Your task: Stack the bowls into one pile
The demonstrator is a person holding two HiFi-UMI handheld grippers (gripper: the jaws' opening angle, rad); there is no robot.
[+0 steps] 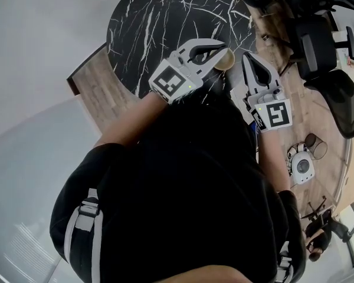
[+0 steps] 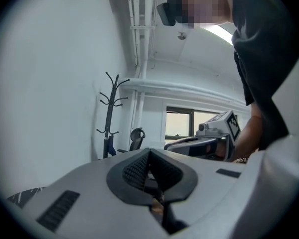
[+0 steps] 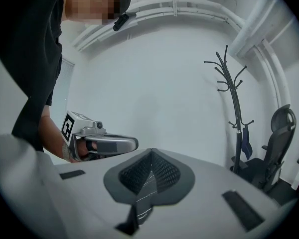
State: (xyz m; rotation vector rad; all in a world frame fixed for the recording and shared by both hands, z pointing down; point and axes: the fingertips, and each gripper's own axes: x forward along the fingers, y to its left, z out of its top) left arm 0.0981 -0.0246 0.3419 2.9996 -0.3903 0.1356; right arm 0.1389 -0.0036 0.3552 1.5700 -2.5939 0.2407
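Note:
In the head view a pale tan bowl [image 1: 226, 60] shows in part at the near edge of the black marble table [image 1: 159, 22], mostly hidden behind the gripper tips. My left gripper [image 1: 220, 47] is held over that table edge, with its tip just left of the bowl. It is shut with nothing between its pads [image 2: 139, 169]. My right gripper [image 1: 248, 58] sits just right of the bowl, also shut and empty, its pads [image 3: 162, 171] meeting at the tip. Both point nearly level. Each gripper view shows the other gripper: the right gripper [image 2: 205, 143] and the left gripper [image 3: 107, 144].
Black office chairs [image 1: 318, 46] stand on the wooden floor at the right. A white round device [image 1: 301, 167] lies on the floor below them. A black coat stand [image 2: 109, 113] rises by the white wall. The person's dark torso fills the lower half of the head view.

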